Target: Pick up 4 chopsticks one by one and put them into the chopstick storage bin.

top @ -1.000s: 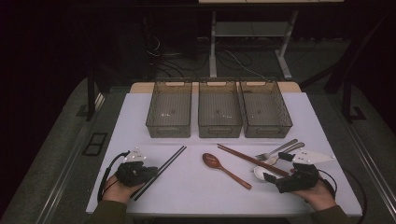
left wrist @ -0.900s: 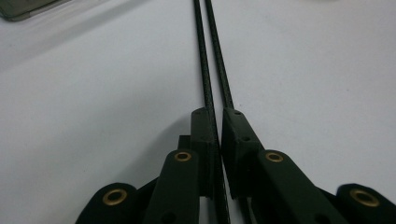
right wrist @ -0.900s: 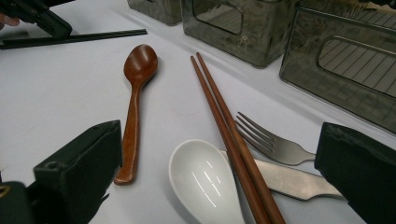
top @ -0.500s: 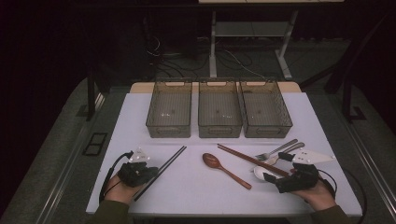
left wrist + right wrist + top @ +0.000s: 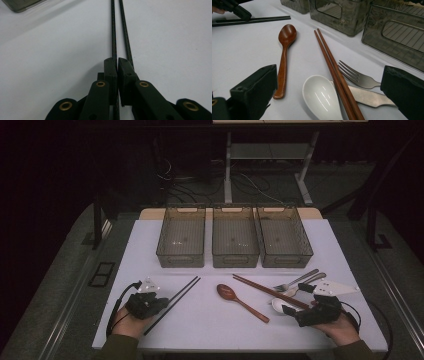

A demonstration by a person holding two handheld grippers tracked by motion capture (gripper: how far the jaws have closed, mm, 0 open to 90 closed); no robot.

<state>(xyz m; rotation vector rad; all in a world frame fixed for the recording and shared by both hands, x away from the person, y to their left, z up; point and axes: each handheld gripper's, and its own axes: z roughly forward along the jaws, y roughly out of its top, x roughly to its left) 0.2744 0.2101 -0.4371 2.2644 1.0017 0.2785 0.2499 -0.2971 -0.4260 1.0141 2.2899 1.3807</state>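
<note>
- Your left gripper (image 5: 159, 303) is resting low on the white table (image 5: 200, 330), near its front left edge. Its jaws are pinched together on the black chopsticks (image 5: 120, 32); in the left gripper view one stick is running between the pads, while the other is passing just beside the right pad, so I cannot tell whether both are caught.
- The black chopsticks are lying on the table, slanting away from that gripper toward the left basket (image 5: 181, 239).
- Your right gripper (image 5: 298, 309) is sitting near the front right edge with its jaws spread wide and nothing between the pads.
- Just ahead of those jaws a white spoon (image 5: 322, 97) is lying bowl up; the brown chopsticks (image 5: 332, 67) are crossing over its handle end.
- A metal fork (image 5: 357, 76) is lying right of the brown chopsticks, its tines just beside them, with a flat metal handle (image 5: 367, 96) nearer to you.
- A brown wooden spoon (image 5: 240, 301) is lying mid-table, well apart from both grippers, bowl pointing away from you.
- Farther back, three smoky see-through baskets are standing side by side: left, middle (image 5: 235, 240) and right (image 5: 285, 240).
</note>
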